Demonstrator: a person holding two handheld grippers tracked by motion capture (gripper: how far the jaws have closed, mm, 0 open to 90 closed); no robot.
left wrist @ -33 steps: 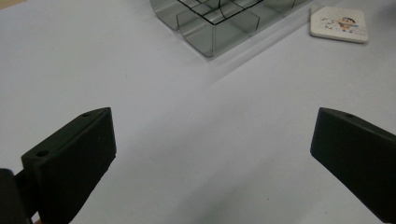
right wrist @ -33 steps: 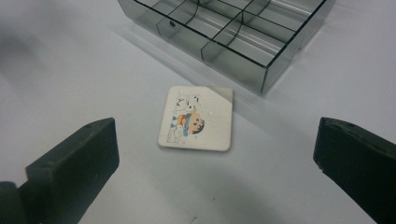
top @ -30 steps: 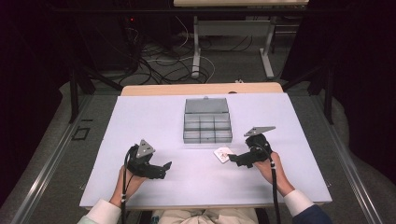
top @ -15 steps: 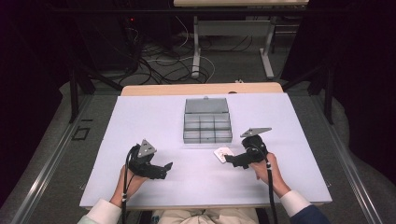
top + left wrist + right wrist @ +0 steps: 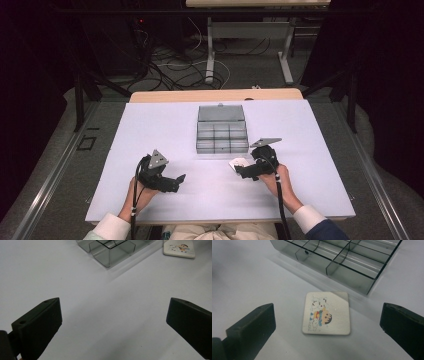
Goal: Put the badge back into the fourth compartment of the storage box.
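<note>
Both grippers (image 5: 180,178) (image 5: 240,170) gape — compartment box (image 5: 222,136) empty, cartoon tile (image 5: 326,313) beside it.

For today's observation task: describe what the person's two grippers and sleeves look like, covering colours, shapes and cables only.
Both tools are black. The left gripper and right gripper each carry a grey three-cornered plate on top and trail a black cable back along the forearm. In the gripper views the jaws are blocky matt black pads with small round holes. The left sleeve is pale, the right sleeve dark blue with a white cuff.
</note>
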